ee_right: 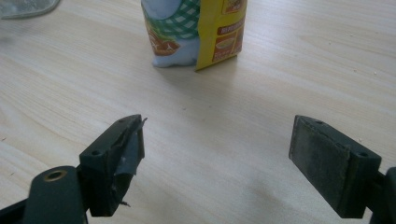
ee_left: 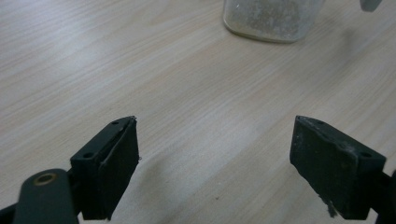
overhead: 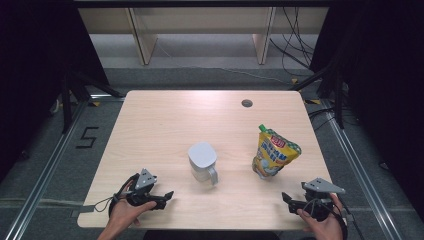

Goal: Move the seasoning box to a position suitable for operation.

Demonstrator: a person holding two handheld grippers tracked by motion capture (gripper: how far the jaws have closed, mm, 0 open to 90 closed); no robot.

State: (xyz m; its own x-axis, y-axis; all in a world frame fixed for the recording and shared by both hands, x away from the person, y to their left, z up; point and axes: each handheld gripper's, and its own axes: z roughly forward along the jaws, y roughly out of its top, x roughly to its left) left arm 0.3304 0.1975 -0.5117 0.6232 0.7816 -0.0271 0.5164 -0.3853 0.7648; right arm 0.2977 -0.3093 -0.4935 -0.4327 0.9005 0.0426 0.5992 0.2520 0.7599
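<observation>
Both tongs rest low at the near edge of the counter (overhead: 165, 107) in the high view: the left tongs (overhead: 165, 196) to the left, the right tongs (overhead: 288, 199) to the right, each spread wide and empty. Between them and farther in stand a white lidded jug (overhead: 202, 162) with its handle toward the person, and a yellow spouted pouch (overhead: 275, 152) leaning slightly, well apart from the jug.

From the left gripper view, the jaws gape over bare wood, with the jug's frosted base (ee_left: 271, 21) ahead, possibly holding something grainy.

From the right gripper view, the jaws also stand apart, the pouch's foot (ee_right: 196, 35) just beyond. A soft pouch may topple or buckle if nudged or pinched off-centre.
</observation>
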